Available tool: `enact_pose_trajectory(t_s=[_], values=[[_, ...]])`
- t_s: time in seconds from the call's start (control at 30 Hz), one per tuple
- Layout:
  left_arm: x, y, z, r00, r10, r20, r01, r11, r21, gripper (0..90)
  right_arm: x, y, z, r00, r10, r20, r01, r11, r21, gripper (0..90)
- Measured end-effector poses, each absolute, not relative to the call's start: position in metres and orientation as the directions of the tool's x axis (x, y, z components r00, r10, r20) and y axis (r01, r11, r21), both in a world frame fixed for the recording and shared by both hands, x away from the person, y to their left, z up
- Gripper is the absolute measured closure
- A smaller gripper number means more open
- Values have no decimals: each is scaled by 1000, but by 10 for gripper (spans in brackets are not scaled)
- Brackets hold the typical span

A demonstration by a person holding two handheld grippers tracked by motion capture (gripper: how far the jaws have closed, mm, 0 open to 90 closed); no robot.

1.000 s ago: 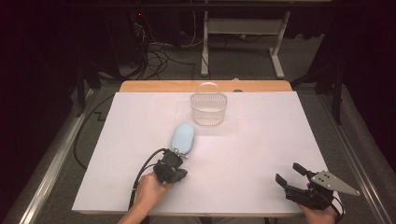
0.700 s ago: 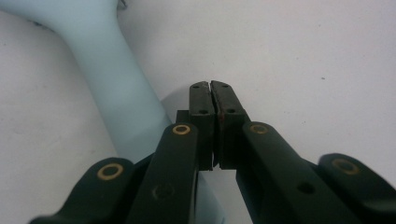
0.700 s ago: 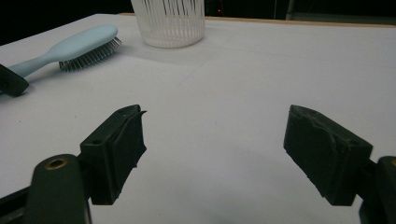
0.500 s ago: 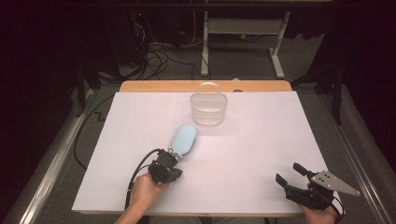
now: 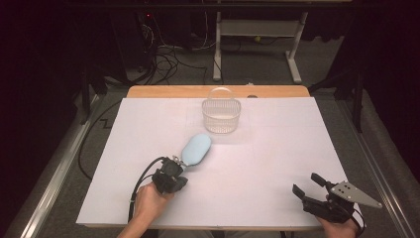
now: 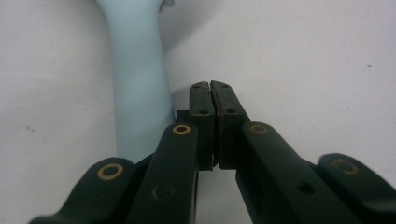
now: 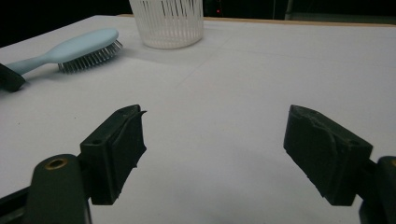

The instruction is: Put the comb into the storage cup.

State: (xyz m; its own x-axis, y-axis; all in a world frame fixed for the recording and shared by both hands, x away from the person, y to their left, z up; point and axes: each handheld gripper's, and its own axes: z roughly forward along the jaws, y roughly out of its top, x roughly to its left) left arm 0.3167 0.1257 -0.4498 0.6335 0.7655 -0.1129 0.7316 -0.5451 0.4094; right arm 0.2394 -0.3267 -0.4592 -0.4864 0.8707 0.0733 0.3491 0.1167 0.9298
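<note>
A light blue hairbrush (image 5: 196, 148) lies bristles down on the white table cover, left of the middle, its handle (image 6: 135, 70) pointing towards the person. My left gripper (image 5: 178, 167) sits at the handle's end. Its jaws (image 6: 212, 86) are shut flat against each other with nothing between them, and the handle runs past their left side. My right gripper (image 5: 307, 183) rests near the front right edge, open and empty. From the right gripper view (image 7: 212, 140) the hairbrush (image 7: 79, 46) shows far off at the upper left.
A clear ribbed plastic basket (image 5: 221, 116) stands upright behind the brush, near the back of the white sheet (image 5: 277, 144); it also shows in the right gripper view (image 7: 168, 23). A wooden table edge runs along the back. Cables and desk legs lie on the floor beyond.
My left gripper has slid a little to the left and towards the person, along the brush handle. The brush, the basket and my right gripper have stayed put.
</note>
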Motion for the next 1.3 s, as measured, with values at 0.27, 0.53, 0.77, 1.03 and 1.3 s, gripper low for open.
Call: enact_pose_trajectory(t_s=[0.27,0.53,0.77,1.03,1.3], values=[[320,130,-450,615,784,-91,740,-532,412,867,239,-327,-459,-487,870,74,349,116,930,206],[321,133,-449,613,779,-134,749,-518,413,864,239,-326,-459,-491,868,71,343,118,932,206],[318,139,-441,621,761,-187,741,-493,456,808,239,-326,-459,-494,867,66,343,124,931,206],[317,140,-434,616,766,-186,733,-469,493,616,239,-325,-459,-495,866,66,342,125,931,206],[319,141,-426,607,776,-173,721,-446,530,411,239,-325,-459,-495,866,66,342,125,931,206]])
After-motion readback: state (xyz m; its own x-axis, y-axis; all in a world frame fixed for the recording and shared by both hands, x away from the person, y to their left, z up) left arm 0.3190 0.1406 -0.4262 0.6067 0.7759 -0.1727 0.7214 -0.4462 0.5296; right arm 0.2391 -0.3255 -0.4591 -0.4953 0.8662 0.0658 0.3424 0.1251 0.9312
